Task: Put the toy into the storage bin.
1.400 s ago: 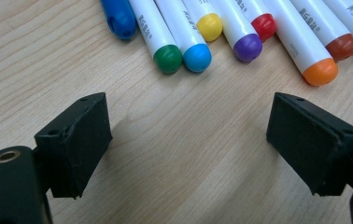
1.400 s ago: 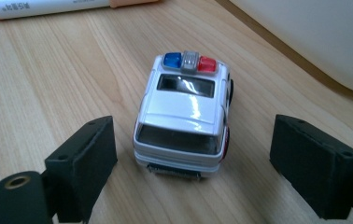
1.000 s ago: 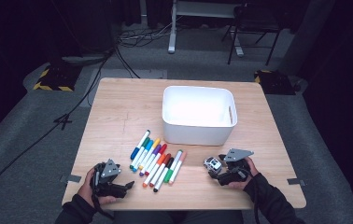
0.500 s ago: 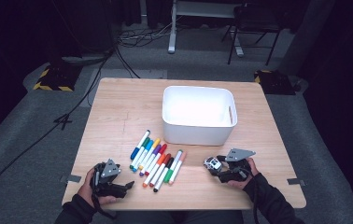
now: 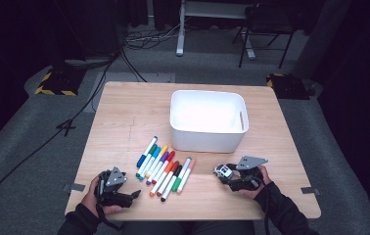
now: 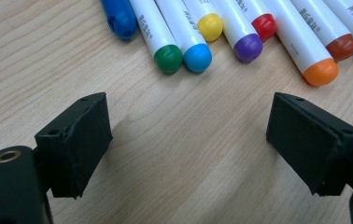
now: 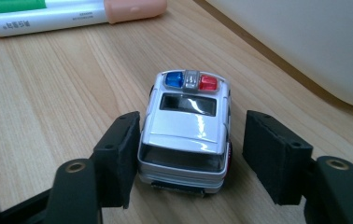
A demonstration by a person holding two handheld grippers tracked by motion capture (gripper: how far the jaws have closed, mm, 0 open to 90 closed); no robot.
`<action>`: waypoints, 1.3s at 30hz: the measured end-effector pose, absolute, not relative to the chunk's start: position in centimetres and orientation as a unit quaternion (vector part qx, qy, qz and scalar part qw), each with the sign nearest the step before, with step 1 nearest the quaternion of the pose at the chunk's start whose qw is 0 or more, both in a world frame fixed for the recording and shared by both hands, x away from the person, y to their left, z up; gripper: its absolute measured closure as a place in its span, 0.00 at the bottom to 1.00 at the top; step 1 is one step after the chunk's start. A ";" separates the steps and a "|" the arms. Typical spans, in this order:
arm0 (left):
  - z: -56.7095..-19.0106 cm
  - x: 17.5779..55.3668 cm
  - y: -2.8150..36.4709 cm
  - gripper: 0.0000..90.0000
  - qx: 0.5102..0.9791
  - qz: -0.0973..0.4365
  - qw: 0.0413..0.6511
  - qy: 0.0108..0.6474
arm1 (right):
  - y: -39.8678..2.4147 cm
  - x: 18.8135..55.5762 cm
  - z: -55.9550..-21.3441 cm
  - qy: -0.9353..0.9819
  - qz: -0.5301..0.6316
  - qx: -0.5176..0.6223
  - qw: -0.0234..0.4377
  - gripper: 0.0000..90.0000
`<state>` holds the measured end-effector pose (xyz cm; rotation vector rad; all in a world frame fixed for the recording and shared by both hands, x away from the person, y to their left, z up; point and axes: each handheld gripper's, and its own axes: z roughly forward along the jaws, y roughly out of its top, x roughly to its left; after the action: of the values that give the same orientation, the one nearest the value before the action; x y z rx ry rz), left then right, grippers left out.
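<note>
A small silver toy police car [image 5: 223, 171] with blue and red roof lights stands on the wooden table [image 5: 124, 112], right of a row of several coloured markers [image 5: 166, 169]. My right gripper [image 5: 227, 175] lies low on the table with the car [image 7: 186, 126] between its jaws. The jaws have just been closing. One pad [image 7: 118, 154] touches the car's side, and the other pad [image 7: 272, 154] stands a little apart from it. My left gripper [image 5: 134, 195] rests near the front left edge, open and with nothing in it [image 6: 188, 140], pointing at the marker caps [image 6: 240, 28].
A white plastic bin [image 5: 205, 139] sits behind the markers at the table's middle, and its wall [image 7: 314, 42] is close beyond the car. Two markers [image 7: 72, 14] lie ahead of the car to the left. Bare wood lies at the left and far right.
</note>
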<state>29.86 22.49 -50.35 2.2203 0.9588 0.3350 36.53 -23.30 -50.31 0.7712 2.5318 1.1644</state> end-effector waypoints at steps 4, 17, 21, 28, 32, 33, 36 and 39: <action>-50.3 29.9 22.5 0.16 0.855 0.128 0.343 0.368 | -23.4 36.5 -50.3 0.868 0.404 0.262 0.124 0.52; -50.3 30.4 22.5 0.16 0.855 0.131 0.341 0.369 | -23.4 36.4 -50.3 0.866 0.404 0.265 0.130 0.53; -50.3 30.4 22.4 0.16 0.853 0.133 0.341 0.371 | -23.8 36.3 -50.2 0.857 0.419 0.268 0.132 0.53; -50.3 30.7 22.4 0.16 0.854 0.132 0.342 0.370 | -24.3 35.9 -50.1 0.854 0.421 0.270 0.142 0.53; -50.3 30.8 22.3 0.16 0.854 0.133 0.340 0.369 | -24.6 35.8 -50.1 0.854 0.423 0.266 0.146 0.53; -50.3 30.8 22.3 0.16 0.854 0.133 0.340 0.369 | -24.6 35.8 -50.1 0.853 0.423 0.266 0.148 0.53; -50.3 30.8 22.3 0.16 0.854 0.133 0.340 0.369 | -24.7 35.7 -50.0 0.851 0.426 0.266 0.151 0.53; -50.3 30.8 22.3 0.16 0.854 0.133 0.341 0.370 | -24.9 35.7 -49.4 0.844 0.438 0.266 0.155 0.53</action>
<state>30.84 22.32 -50.30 2.2228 0.9615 0.3449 35.65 -24.92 -49.42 0.7630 2.4189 1.2541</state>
